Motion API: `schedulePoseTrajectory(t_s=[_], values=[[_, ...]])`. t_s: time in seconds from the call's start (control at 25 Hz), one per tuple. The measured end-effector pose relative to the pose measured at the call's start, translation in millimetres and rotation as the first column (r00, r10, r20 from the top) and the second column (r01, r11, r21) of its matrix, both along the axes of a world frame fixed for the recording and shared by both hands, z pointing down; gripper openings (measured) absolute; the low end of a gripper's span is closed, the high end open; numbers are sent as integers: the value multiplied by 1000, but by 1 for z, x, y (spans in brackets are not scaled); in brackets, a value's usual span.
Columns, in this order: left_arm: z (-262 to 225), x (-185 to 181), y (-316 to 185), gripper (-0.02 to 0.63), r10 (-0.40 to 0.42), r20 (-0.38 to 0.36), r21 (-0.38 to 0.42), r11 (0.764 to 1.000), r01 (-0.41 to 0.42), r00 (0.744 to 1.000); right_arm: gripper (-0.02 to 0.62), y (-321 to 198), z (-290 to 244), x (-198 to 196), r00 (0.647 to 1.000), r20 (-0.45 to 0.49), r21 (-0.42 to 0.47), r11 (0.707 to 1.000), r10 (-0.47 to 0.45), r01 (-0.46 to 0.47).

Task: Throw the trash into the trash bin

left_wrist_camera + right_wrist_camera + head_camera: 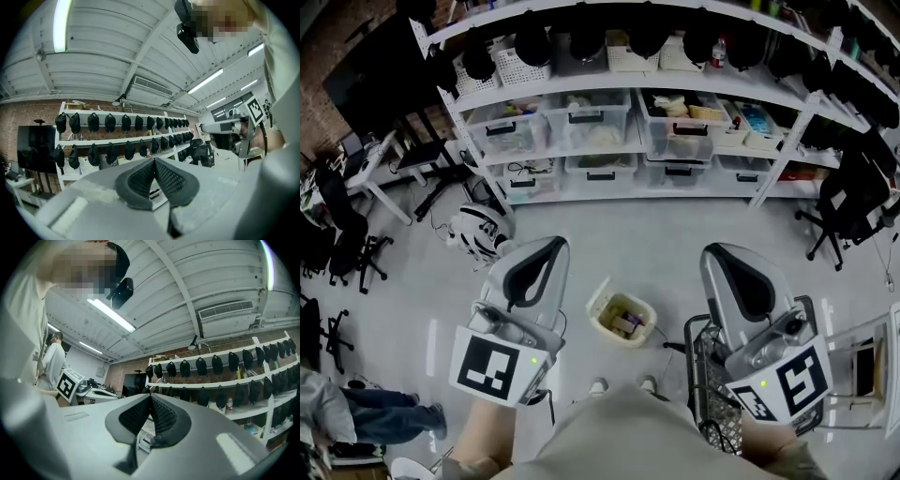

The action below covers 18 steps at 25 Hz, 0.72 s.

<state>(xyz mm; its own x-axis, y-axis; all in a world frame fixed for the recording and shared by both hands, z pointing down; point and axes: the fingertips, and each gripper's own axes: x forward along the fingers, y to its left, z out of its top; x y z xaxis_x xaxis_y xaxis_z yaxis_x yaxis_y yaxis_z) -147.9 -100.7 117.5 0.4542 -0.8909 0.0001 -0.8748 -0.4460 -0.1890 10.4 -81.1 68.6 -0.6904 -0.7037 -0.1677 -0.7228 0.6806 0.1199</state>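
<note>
A small cream trash bin (pixel 602 302) stands on the grey floor just ahead of my shoes, with brownish trash (pixel 625 322) lying inside it. My left gripper (pixel 546 247) is held up at the bin's left and my right gripper (pixel 720 255) at its right, both well above the floor. In the left gripper view the left gripper (pixel 154 161) has its dark pads pressed together with nothing between them. The right gripper (pixel 150 396) in the right gripper view is likewise shut and holds nothing. Both point out toward the shelves.
White shelving (pixel 609 155) with clear storage boxes and rows of black caps runs along the back. A black wire basket (pixel 710 375) stands by my right foot. Office chairs (pixel 848 202) sit at both sides; a striped white object (pixel 480 231) lies left. Another person's legs (pixel 384 412) show lower left.
</note>
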Motion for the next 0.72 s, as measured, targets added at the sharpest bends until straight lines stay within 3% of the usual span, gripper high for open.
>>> schedulePoseTrajectory(t_s=[0.28,0.72], values=[[11,11,-3,3,18,-33,-50,999,-20,999,4,-10,11,0,1000,-24,-13,1000,3,-3],[11,6,-4,3,34,-42,-41,999,-36,999,3,-15,14,-14,999,-44,-11,1000,-22,21]])
